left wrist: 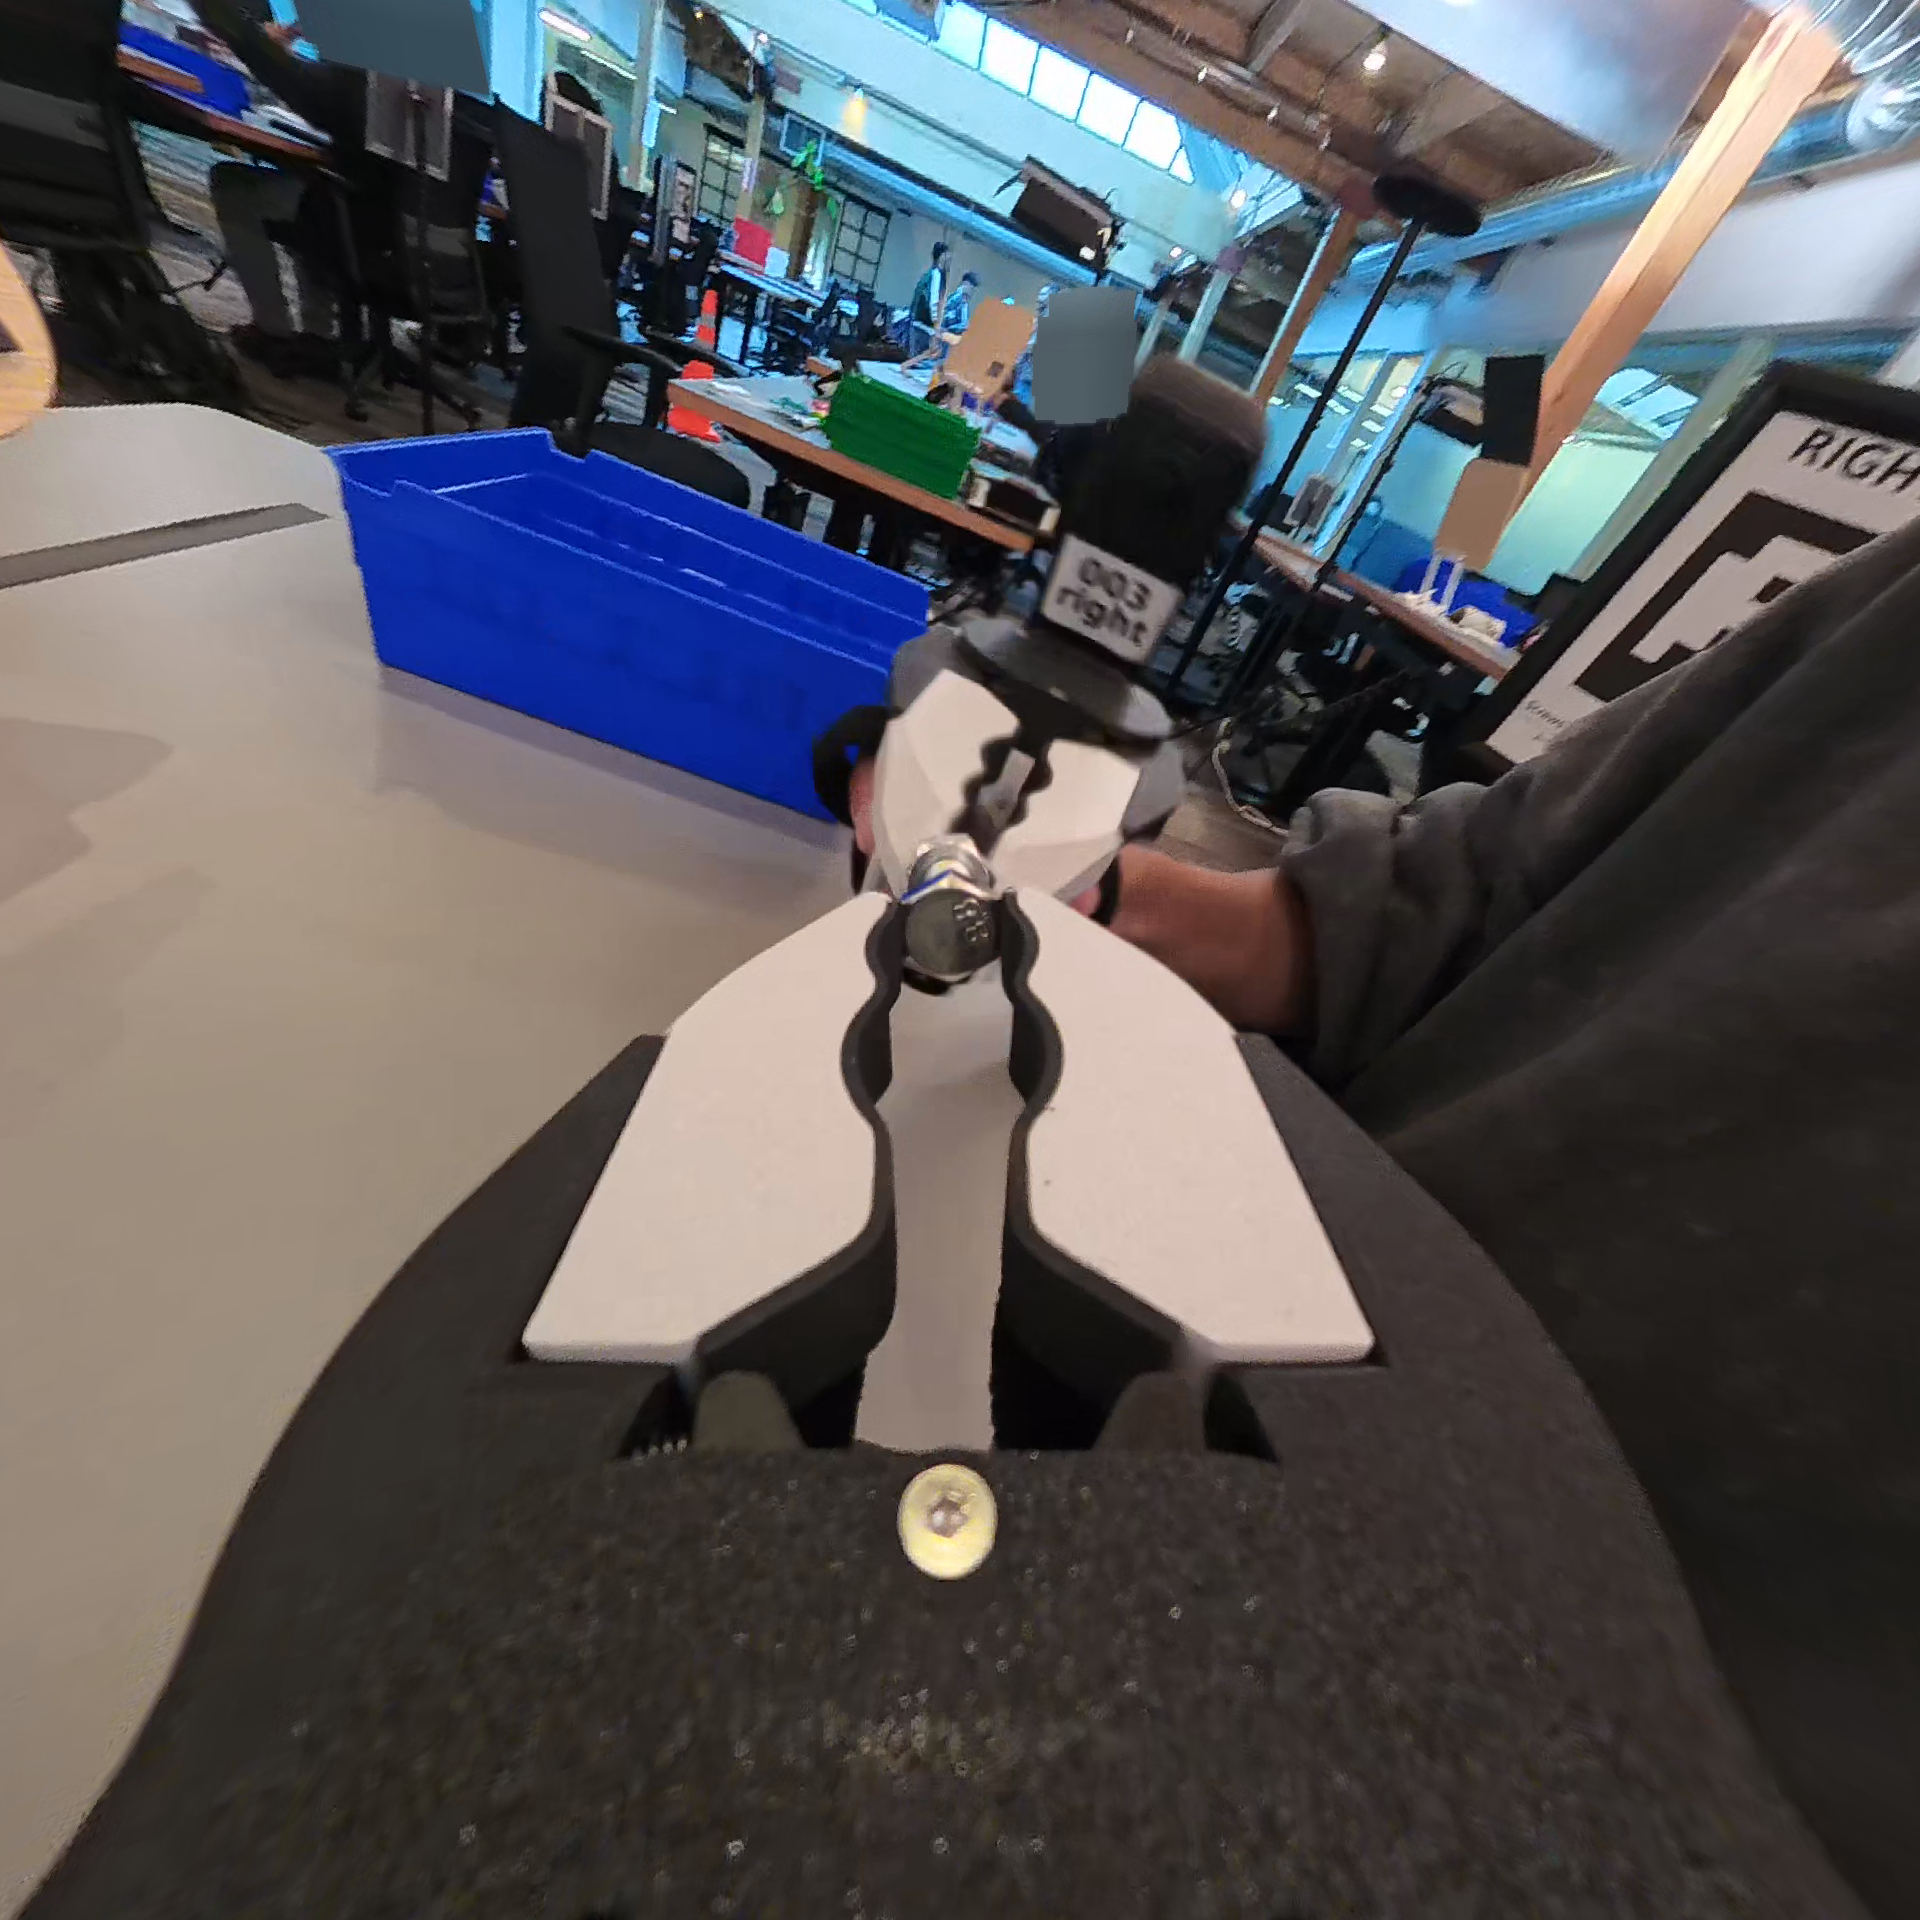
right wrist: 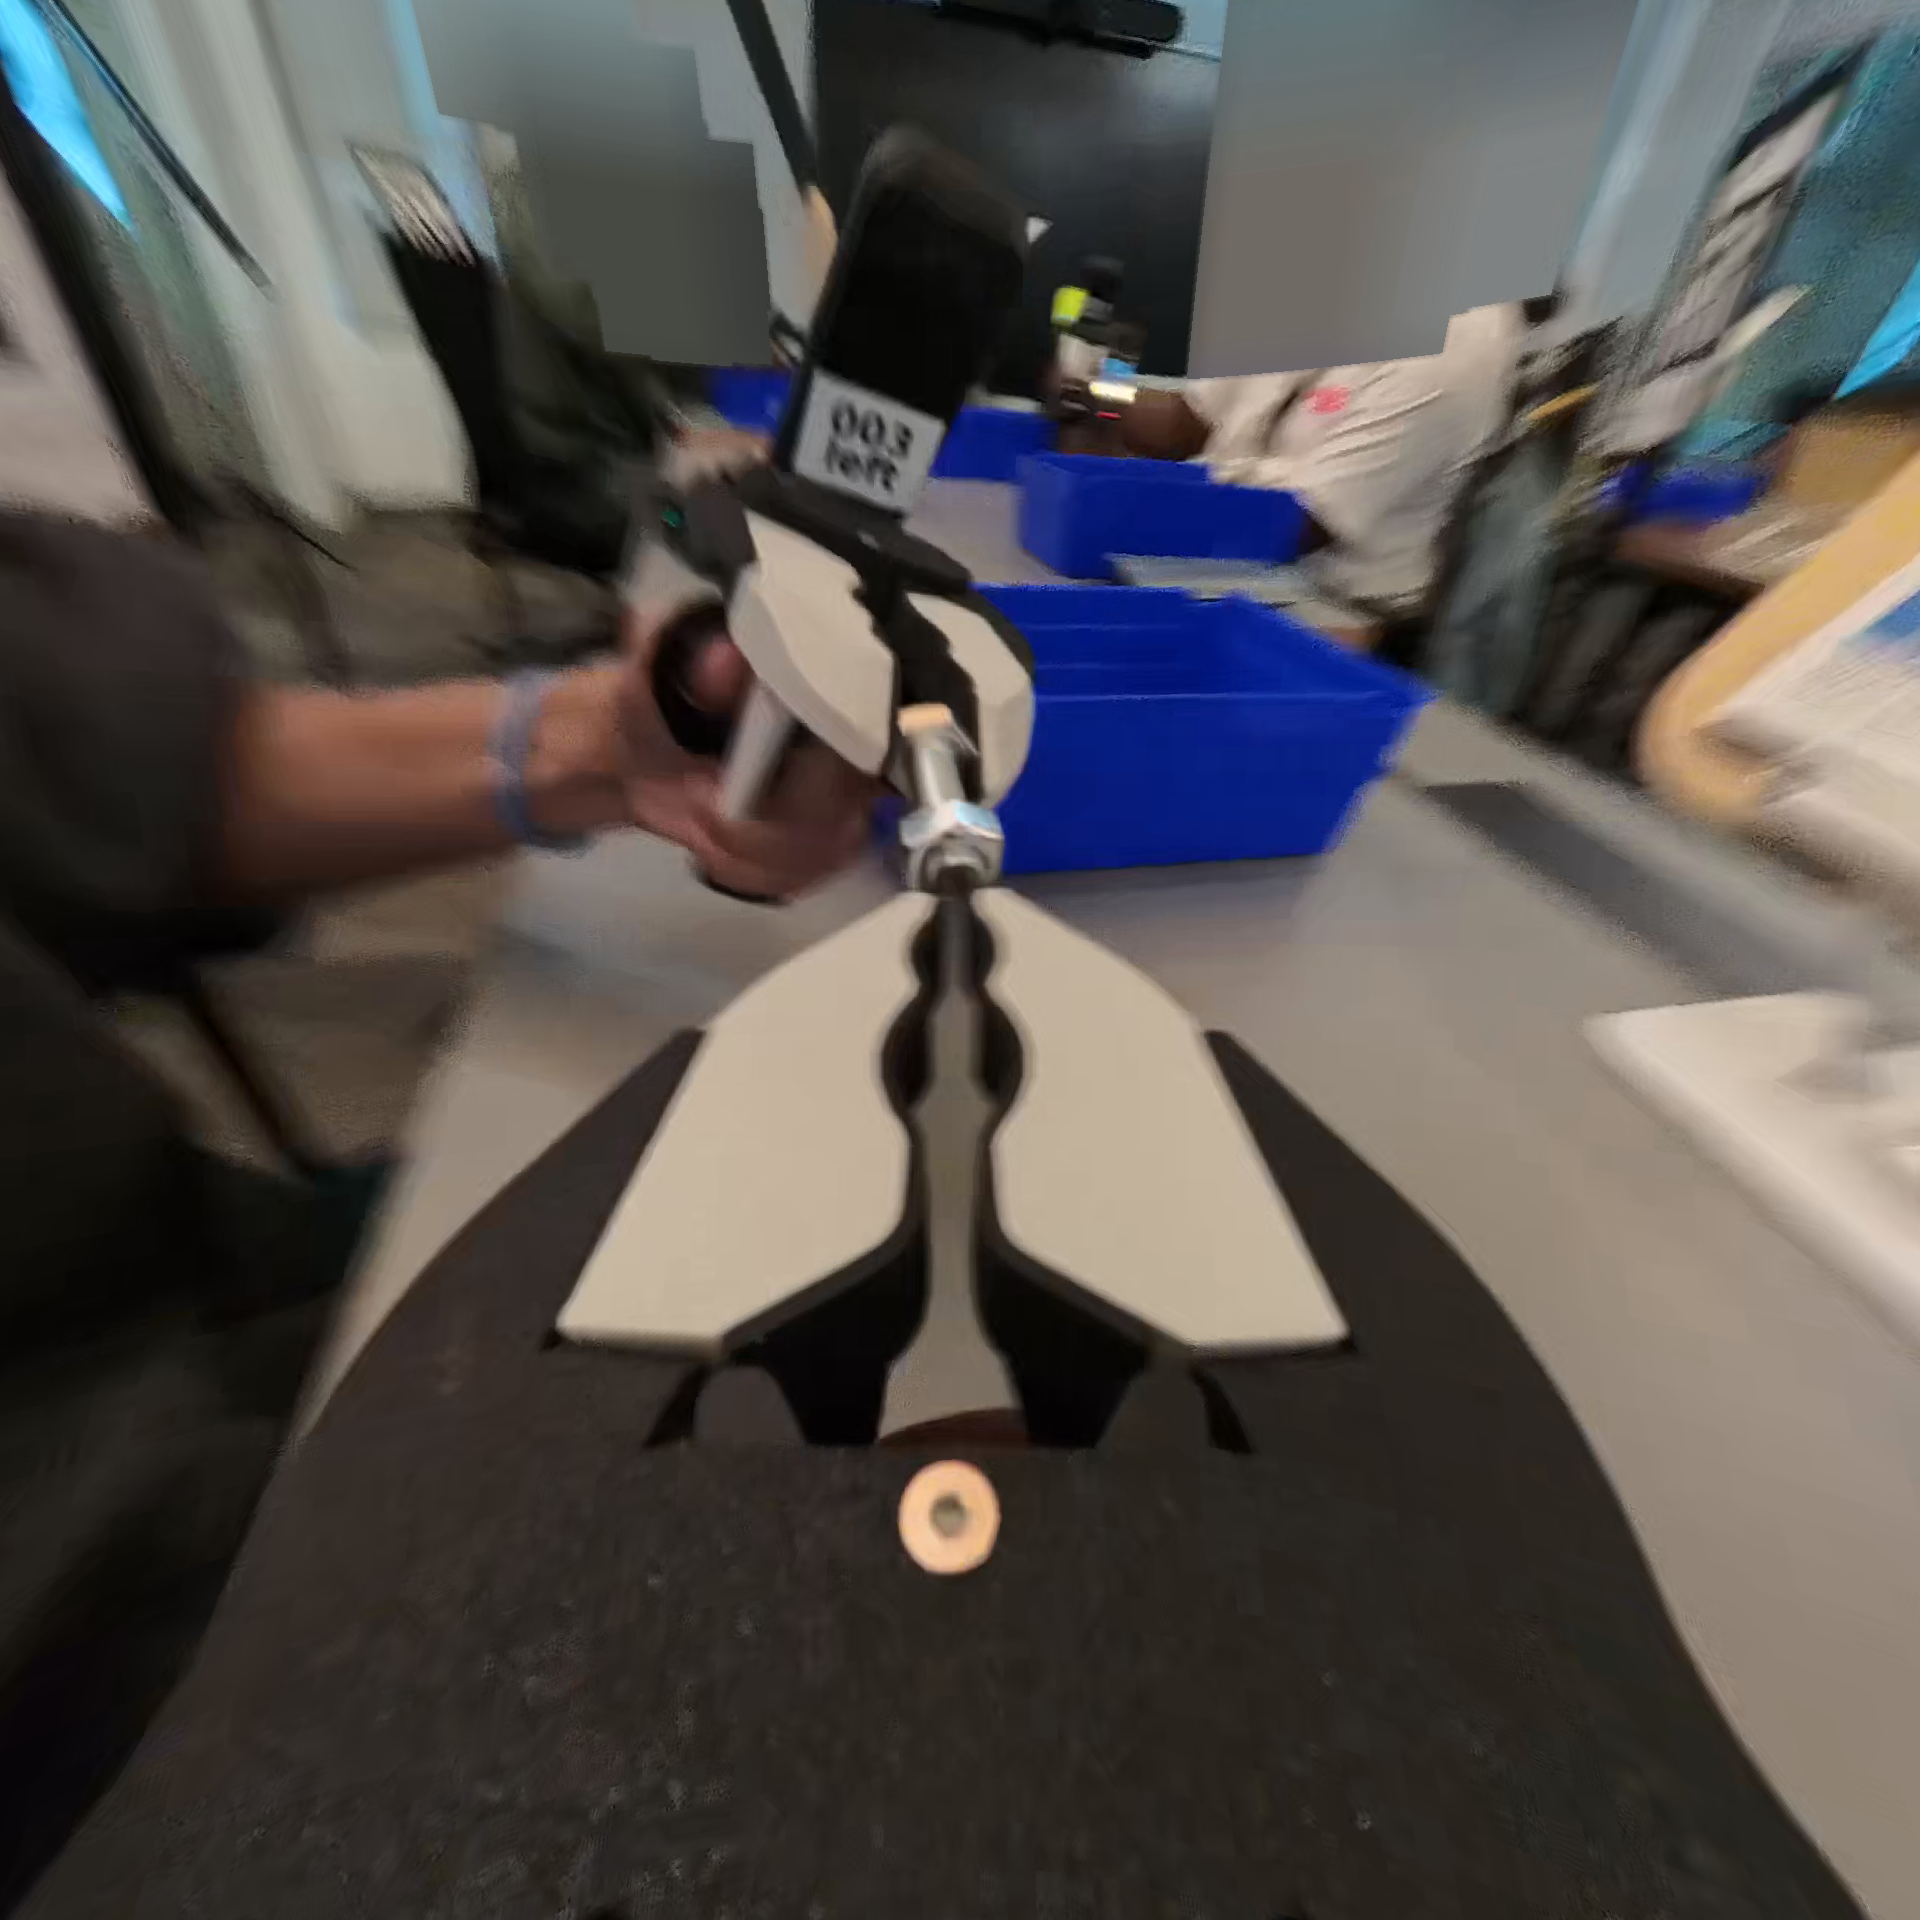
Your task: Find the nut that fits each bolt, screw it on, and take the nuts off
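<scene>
You are working over a pale grey table (left wrist: pixel 260 935) in a big open workshop with wooden beams, skylights, black office chairs and other benches far behind. A blue bin (left wrist: pixel 623 603) sits on the table's far side; in the right wrist view, which is motion-blurred, more blue bins stand farther off and a white tray (right wrist: pixel 1766 1101) lies at the right edge. A framed black-and-white marker board (left wrist: pixel 1714 582) stands at the far right.

Your left gripper (left wrist: pixel 951 925) is pinching the hex head of a silvery bolt (left wrist: pixel 948 928), held in the air above the table. Your right gripper (right wrist: pixel 951 914) is pressed together on the bolt's threaded tip. A bright hex nut (right wrist: pixel 951 831) sits on the shank, between the two grippers and just beyond the right one's fingertips.
</scene>
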The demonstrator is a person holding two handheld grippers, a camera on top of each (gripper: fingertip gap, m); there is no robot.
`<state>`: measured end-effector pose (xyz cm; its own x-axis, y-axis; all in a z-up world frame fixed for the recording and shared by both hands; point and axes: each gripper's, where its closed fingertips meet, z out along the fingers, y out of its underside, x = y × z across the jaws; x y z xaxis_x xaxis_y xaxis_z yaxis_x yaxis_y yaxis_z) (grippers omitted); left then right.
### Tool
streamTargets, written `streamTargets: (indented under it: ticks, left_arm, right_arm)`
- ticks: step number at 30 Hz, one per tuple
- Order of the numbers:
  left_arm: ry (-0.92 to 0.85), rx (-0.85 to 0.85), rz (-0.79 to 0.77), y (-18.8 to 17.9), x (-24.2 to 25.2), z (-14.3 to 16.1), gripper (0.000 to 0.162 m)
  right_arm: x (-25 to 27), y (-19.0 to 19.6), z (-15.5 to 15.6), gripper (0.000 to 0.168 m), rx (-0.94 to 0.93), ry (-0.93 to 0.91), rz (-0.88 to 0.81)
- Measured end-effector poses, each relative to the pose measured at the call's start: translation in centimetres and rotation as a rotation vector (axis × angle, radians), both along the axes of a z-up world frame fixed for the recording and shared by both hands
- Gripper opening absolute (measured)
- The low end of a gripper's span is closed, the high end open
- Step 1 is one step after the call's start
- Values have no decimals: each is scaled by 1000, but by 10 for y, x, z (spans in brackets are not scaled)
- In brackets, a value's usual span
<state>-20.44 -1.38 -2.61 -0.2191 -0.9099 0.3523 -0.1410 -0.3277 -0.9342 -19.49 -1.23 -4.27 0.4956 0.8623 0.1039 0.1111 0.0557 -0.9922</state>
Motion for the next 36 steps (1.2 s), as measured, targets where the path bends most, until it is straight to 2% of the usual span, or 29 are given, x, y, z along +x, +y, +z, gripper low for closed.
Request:
streamTargets:
  ticks: [2, 3, 4, 6, 7, 8, 10, 12, 15, 17, 20, 24, 28, 33, 34, 36]
  left_arm:
    - [-1, -11, -6, -1, 1, 0, 17]
    - [6, -7, -5, -1, 1, -1, 17]
    - [10, -3, -5, -1, 1, -2, 17]
    - [-1, 3, -1, -1, 1, -1, 17]
    - [-12, 2, -4, -2, 0, 2, 17]
    - [-21, 6, -5, -2, 0, 3, 17]
    - [-17, 26, 6, -2, -1, 3, 17]
    - [-1, 44, 18, 0, -1, 1, 17]
    - [9, 49, 31, 4, -1, -3, 17]
    - [16, 45, 34, 6, -1, -6, 17]
    - [52, 55, 35, 7, 1, -15, 17]
    - [32, 45, 22, 3, 3, -12, 17]
    - [8, 52, 27, 2, 2, -5, 17]
    - [13, 48, 22, 4, 0, -8, 17]
    - [35, 59, 29, 4, 1, -12, 17]
    - [80, 82, 40, 6, 3, -21, 17]
  right_arm:
    - [7, 4, -5, 0, 275, -214, -161]
    - [8, 3, -9, 0, 357, -281, -201]
    - [7, 2, -14, 2, 356, -307, -195]
    - [0, 1, -26, 23, 149, -224, -99]
    - [-3, 1, -29, 33, 26, -143, -50]
    - [-6, 0, -32, 36, -118, -54, 13]
    - [-11, -2, -27, 58, -392, 156, 139]
    - [-12, -9, -10, 61, -525, 339, 279]
    - [-6, -14, 11, 57, -526, 482, 343]
    - [-1, -15, 24, 61, -530, 548, 373]
    - [17, -15, 48, 53, -463, 677, 384]
    - [16, -7, 28, 54, -493, 567, 319]
    - [-6, -17, 7, 54, -581, 498, 401]
    - [-2, -15, 24, 60, -545, 560, 389]
    - [4, -16, 34, 49, -515, 598, 405]
    - [13, -15, 44, 49, -490, 625, 390]
